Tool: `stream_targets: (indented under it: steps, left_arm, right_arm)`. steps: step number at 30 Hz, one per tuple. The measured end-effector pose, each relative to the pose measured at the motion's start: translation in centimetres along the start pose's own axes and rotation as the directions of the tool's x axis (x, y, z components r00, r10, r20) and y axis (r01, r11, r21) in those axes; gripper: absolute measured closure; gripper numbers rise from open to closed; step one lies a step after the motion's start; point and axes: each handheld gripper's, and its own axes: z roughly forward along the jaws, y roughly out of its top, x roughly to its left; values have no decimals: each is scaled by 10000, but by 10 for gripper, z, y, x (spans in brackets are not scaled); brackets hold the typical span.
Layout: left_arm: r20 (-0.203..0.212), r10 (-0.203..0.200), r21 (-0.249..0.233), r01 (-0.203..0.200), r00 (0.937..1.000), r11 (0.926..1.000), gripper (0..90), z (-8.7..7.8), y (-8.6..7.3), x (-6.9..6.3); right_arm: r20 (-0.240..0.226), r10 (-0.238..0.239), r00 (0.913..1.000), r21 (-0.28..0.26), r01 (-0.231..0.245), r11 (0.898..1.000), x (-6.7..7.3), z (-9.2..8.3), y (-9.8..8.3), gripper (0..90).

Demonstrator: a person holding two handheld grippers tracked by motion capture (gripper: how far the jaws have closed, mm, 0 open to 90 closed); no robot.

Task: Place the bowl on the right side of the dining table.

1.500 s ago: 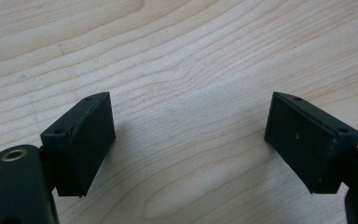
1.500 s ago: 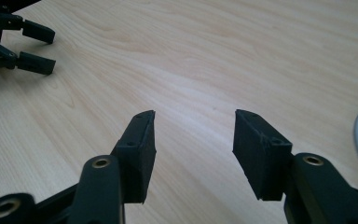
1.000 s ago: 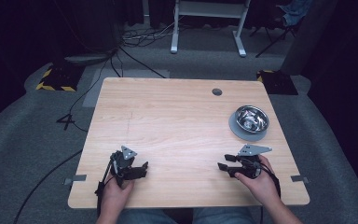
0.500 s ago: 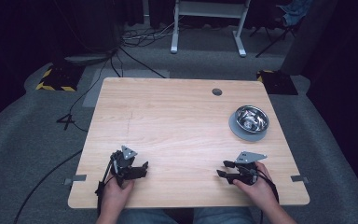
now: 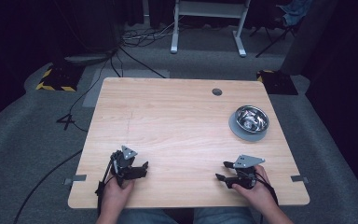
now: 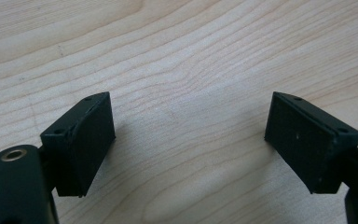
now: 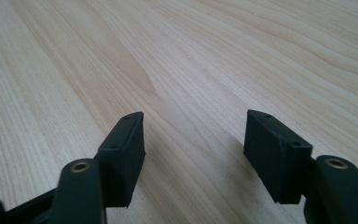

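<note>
Jaws of both grippers stand released, with nothing between them. On the left gripper we see the two black pads spread wide over bare wood grain; on the right gripper the pads are likewise apart over bare wood, and these jaws have just been opening, with no object in the gap.

In the high view we hold the left gripper at about 7 o'clock on the wooden table, near the front edge, its jaws pointing toward 3 o'clock. We hold the right gripper at about 5 o'clock, near the same edge, its jaws pointing toward 9 o'clock. The two grippers face each other, well apart.

Compared with one second ago, the right gripper has come down closer to the tabletop and nearer the front edge, and its jaws stand wider. The left gripper has kept its place.

A steel bowl rests on a grey round mat at about 2 o'clock on the table, well apart from both grippers; its position matches the earlier frames. It lies at roughly 1 o'clock from the right gripper. A round cable port sits in the tabletop near the far edge, at about 12 o'clock.
</note>
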Motion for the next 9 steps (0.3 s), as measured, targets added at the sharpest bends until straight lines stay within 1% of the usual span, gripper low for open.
stream_targets:
  steps: [1,3,6,9]
  left_arm:
    - [-6,5,1,-5,10000,10000,159,0,0,0]
    - [12,-4,-13,4,10000,10000,160,0,0,0]
    - [7,-3,-8,3,10000,10000,159,0,0,0]
    - [9,-3,-6,3,10000,10000,159,0,0,0]
  right_arm:
    - [50,-173,9998,43,173,9998,2,1,0,339]
    - [63,-76,10000,50,76,10000,4,1,0,325]
    - [91,-145,9999,21,144,9999,4,1,0,321]
    - [44,-57,10000,49,56,10000,4,1,0,318]
